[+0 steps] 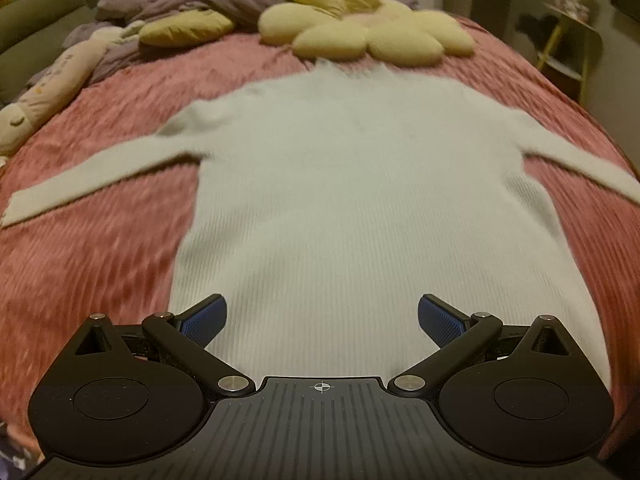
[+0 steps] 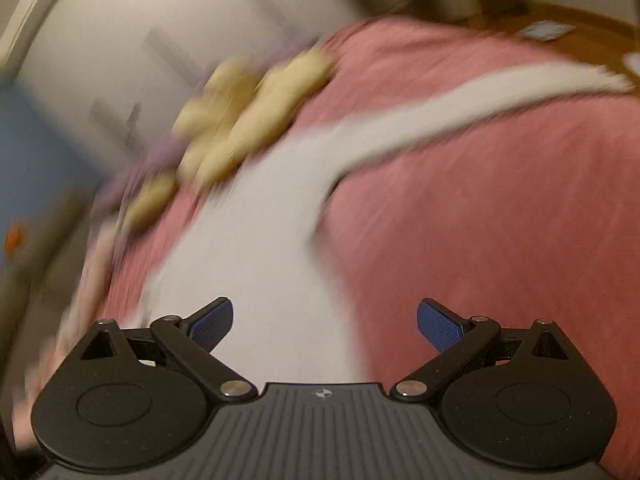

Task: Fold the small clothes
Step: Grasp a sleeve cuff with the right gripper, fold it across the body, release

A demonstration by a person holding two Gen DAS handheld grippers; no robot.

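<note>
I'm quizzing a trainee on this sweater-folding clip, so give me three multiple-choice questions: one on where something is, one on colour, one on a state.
1. The yellow flower-shaped cushion lies:
A. beyond the sweater's collar
B. on a sleeve
C. on the floor

2. The fluffy bedspread is:
A. green
B. pink
C. black

3. The white ribbed knit sweater is:
A. folded in half
B. rolled up
C. spread flat, sleeves out

Answers: 1 A, the yellow flower-shaped cushion sits past the neck. 2 B, the fluffy bedspread is pink. 3 C, the white ribbed knit sweater lies flat, both sleeves extended; the left claw and right claw are open.
</note>
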